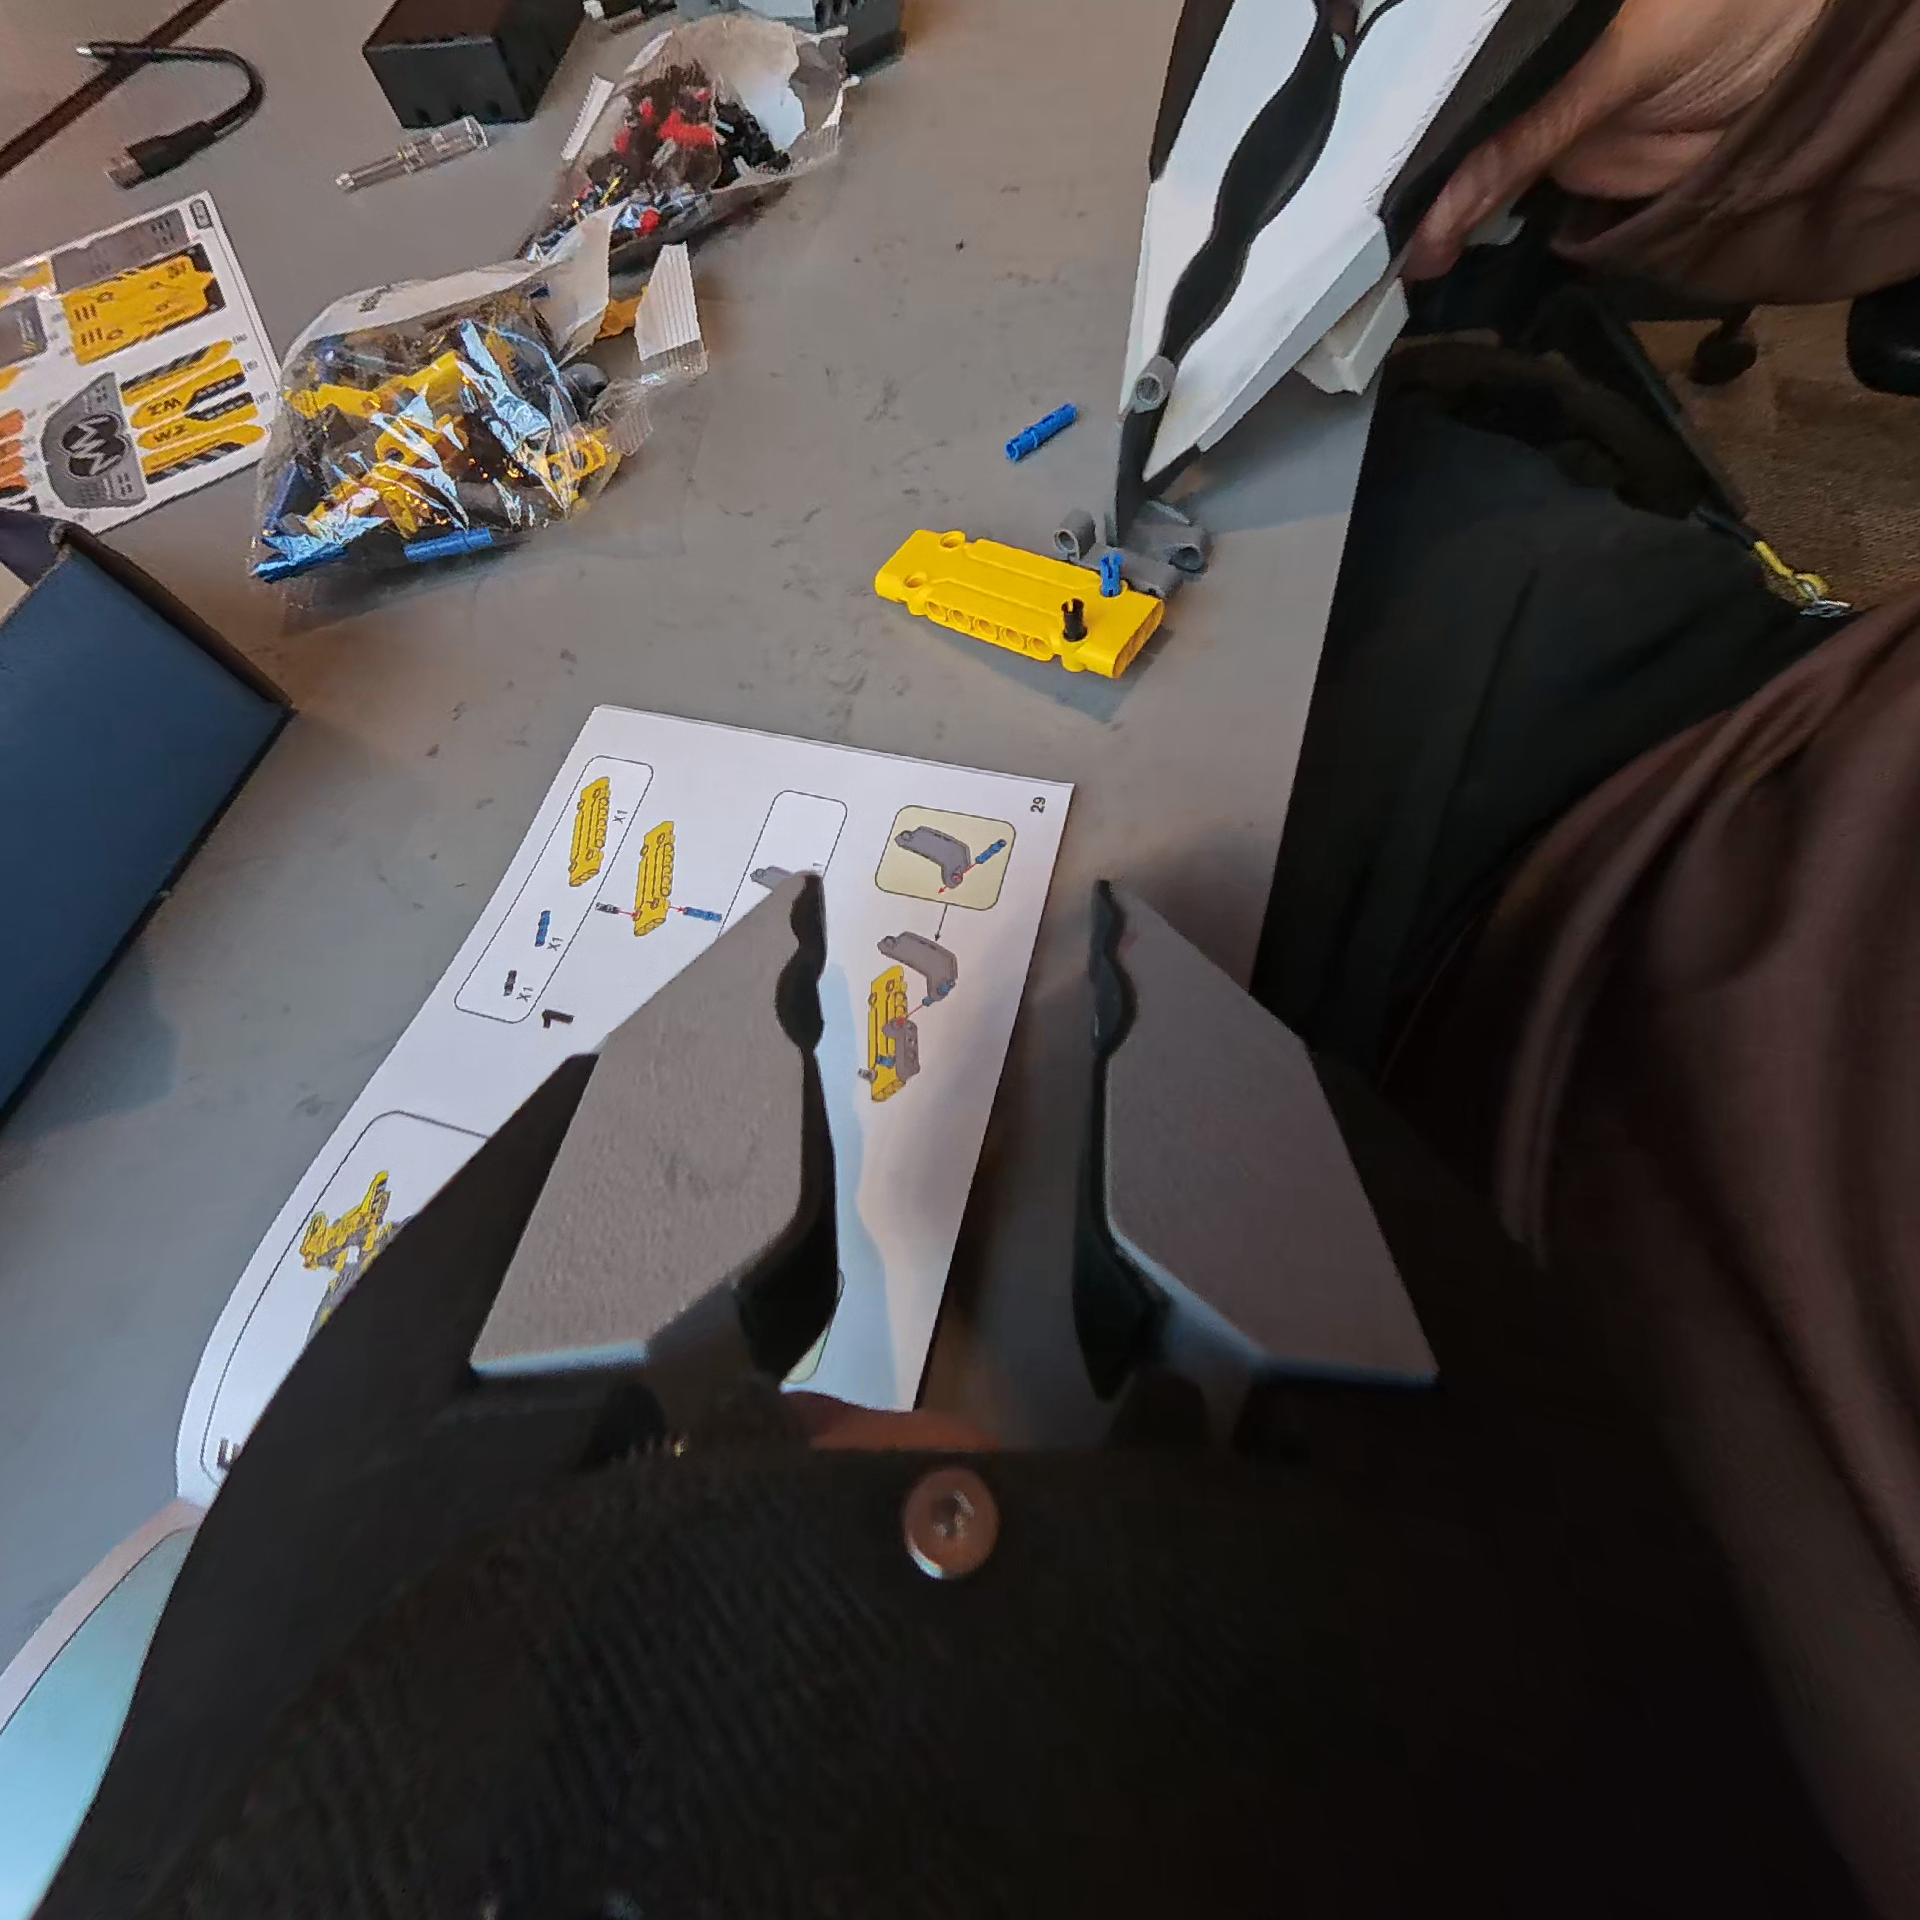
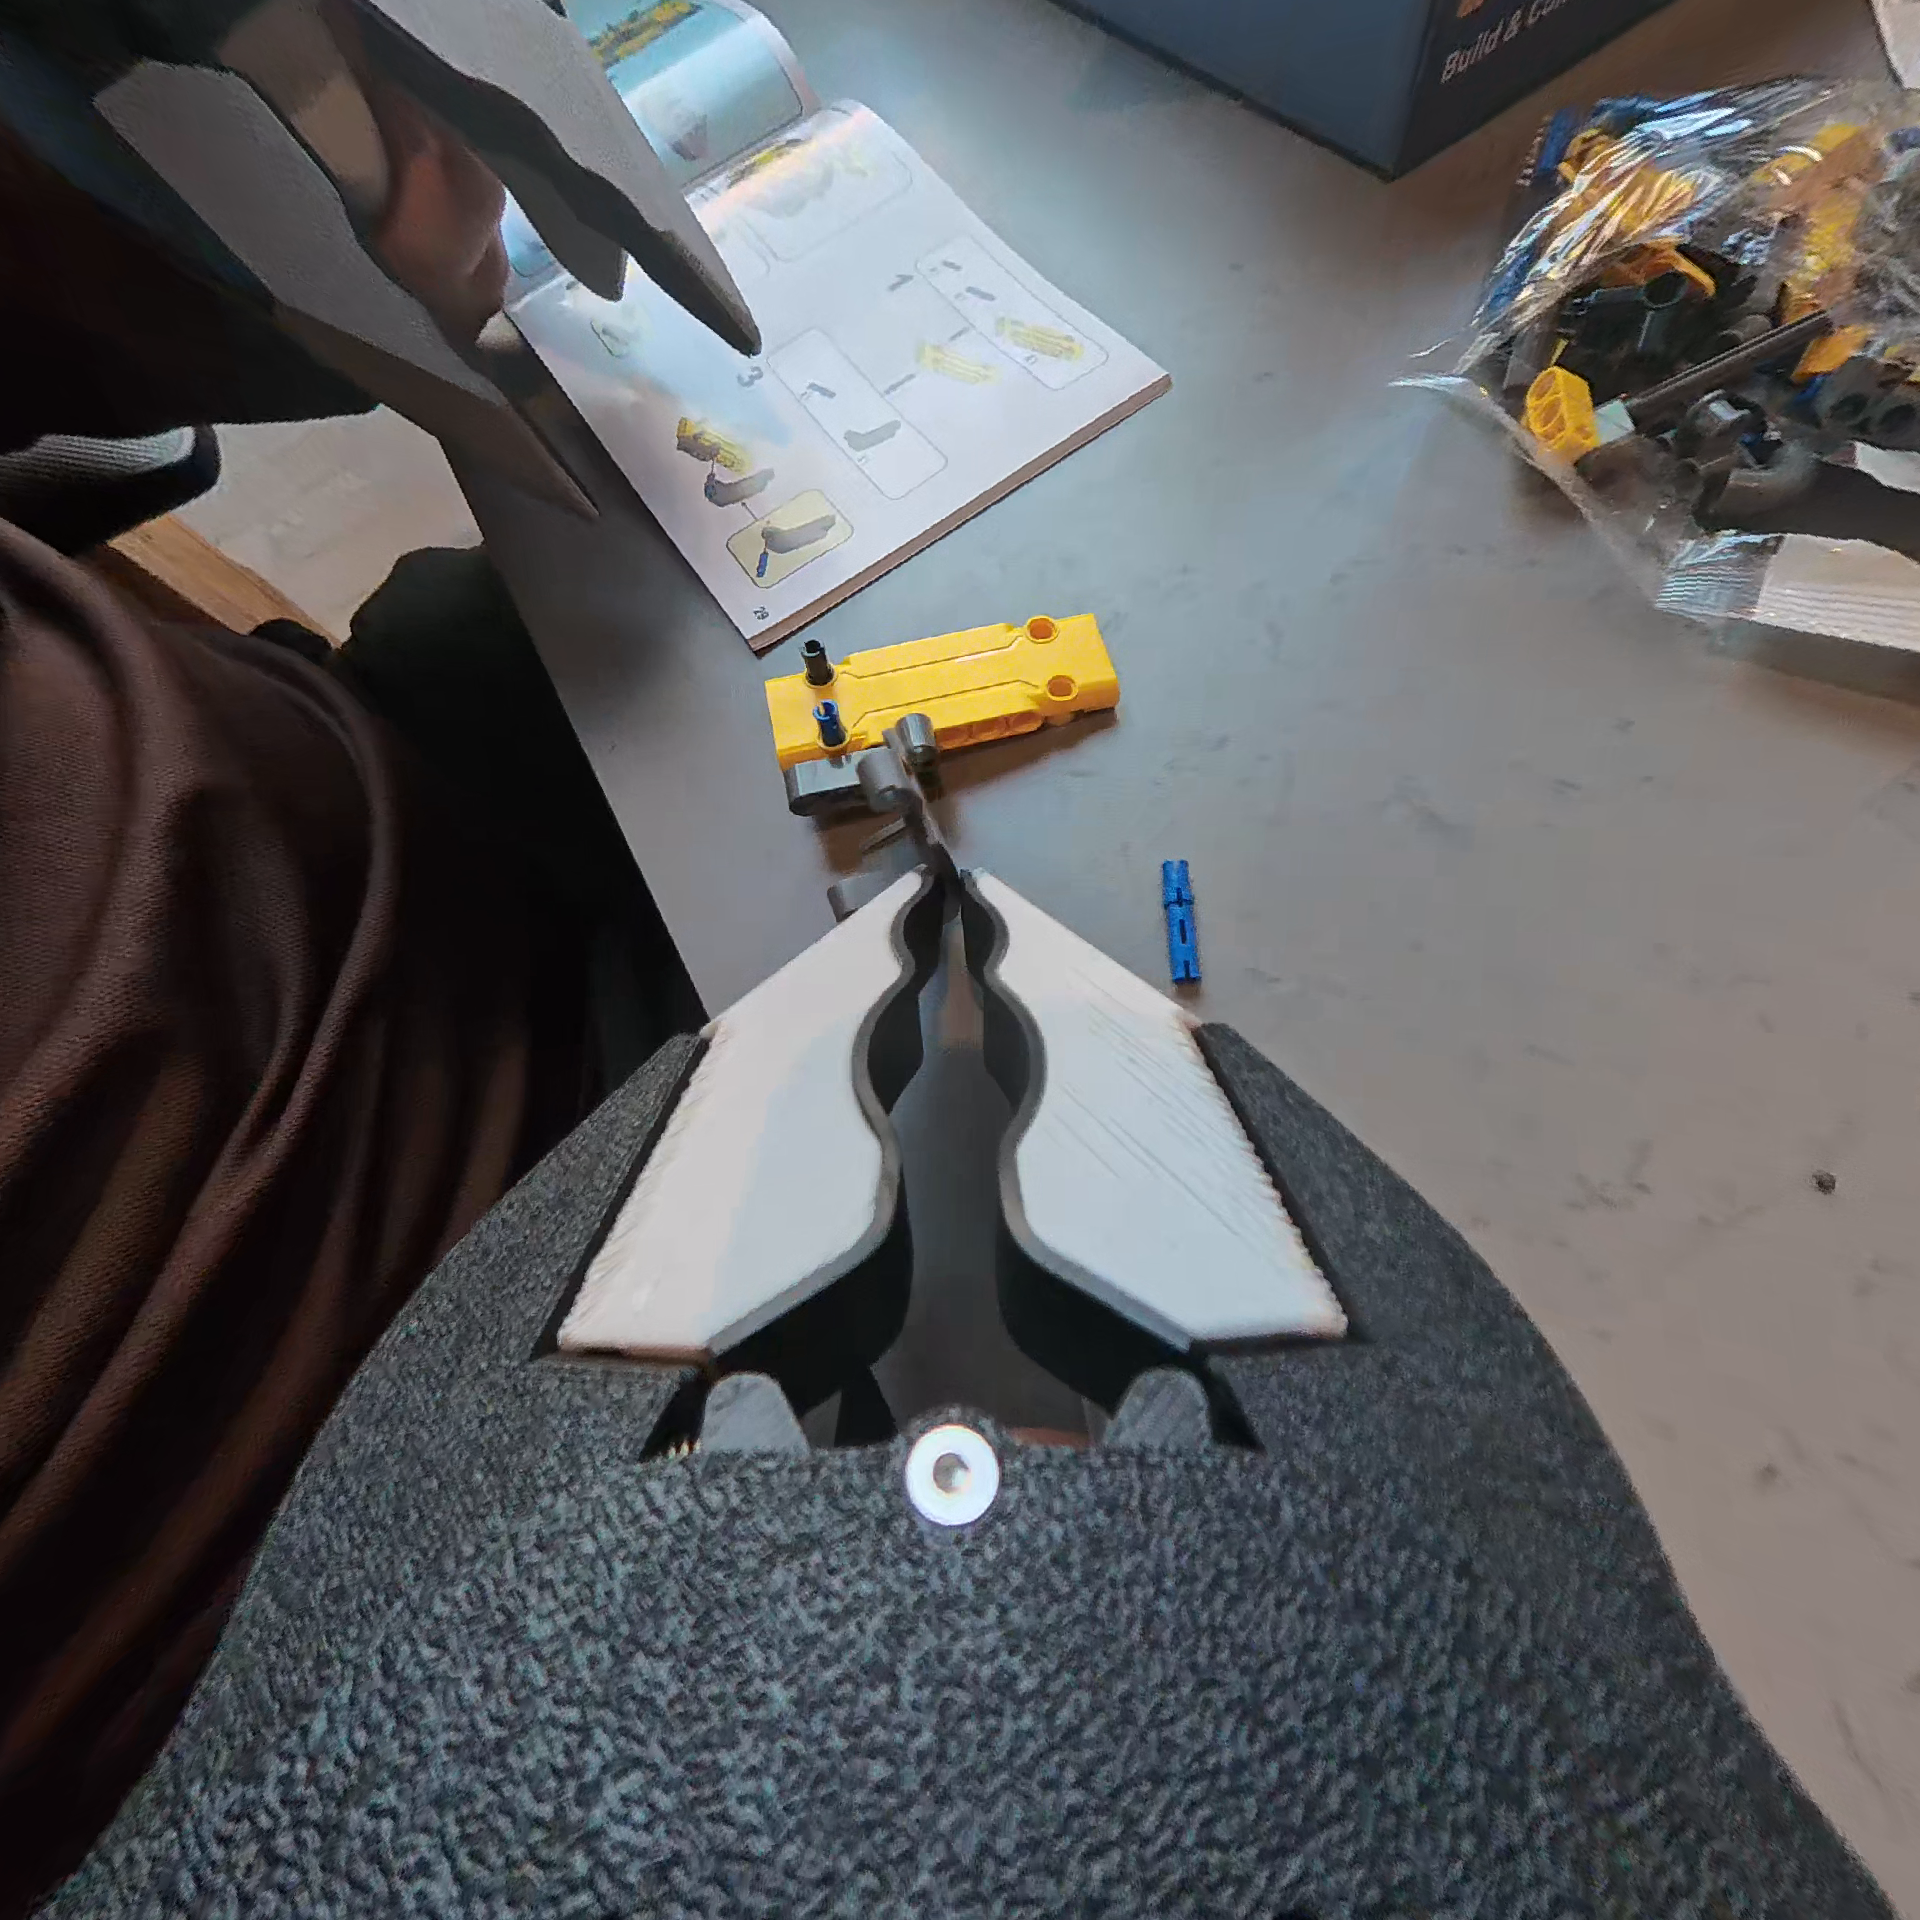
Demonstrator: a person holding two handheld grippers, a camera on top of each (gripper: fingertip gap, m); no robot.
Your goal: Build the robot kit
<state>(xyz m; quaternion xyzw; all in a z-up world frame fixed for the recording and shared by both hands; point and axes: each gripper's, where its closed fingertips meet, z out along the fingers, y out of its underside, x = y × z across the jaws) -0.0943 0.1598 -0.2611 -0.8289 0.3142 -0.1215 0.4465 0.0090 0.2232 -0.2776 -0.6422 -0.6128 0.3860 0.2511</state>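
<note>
My right gripper (image 2: 943, 883) is shut on a grey bent connector piece (image 2: 902, 774), whose far end rests on the table against a yellow panel (image 2: 966, 675). A black pin (image 2: 816, 660) and a blue pin (image 2: 828, 722) stand upright in the panel. A loose blue pin (image 2: 1179, 920) lies just right of the fingertips. In the left wrist view, my left gripper (image 1: 956, 888) is open and empty, hovering over an open instruction booklet (image 1: 717, 769). The yellow panel (image 1: 997, 592), the right gripper (image 1: 1138, 488) and the loose blue pin (image 1: 1039, 431) lie beyond it.
A clear bag of yellow and blue parts (image 1: 436, 436), a bag of black and red parts (image 1: 686, 135) and a sticker sheet (image 1: 135, 353) lie at the far left. A dark blue box (image 1: 104, 790) stands at the left. The table edge (image 1: 1320, 727) runs along the right beside a brown sleeve. The tips of one gripper are about 12 centimeters away from the tips of the other. My right gripper is the nearer one to the loose blue pin (image 2: 1179, 920): about 4 centimeters, against 15 centimeters. The left camera catches it too, in the left wrist view (image 1: 1043, 421).
</note>
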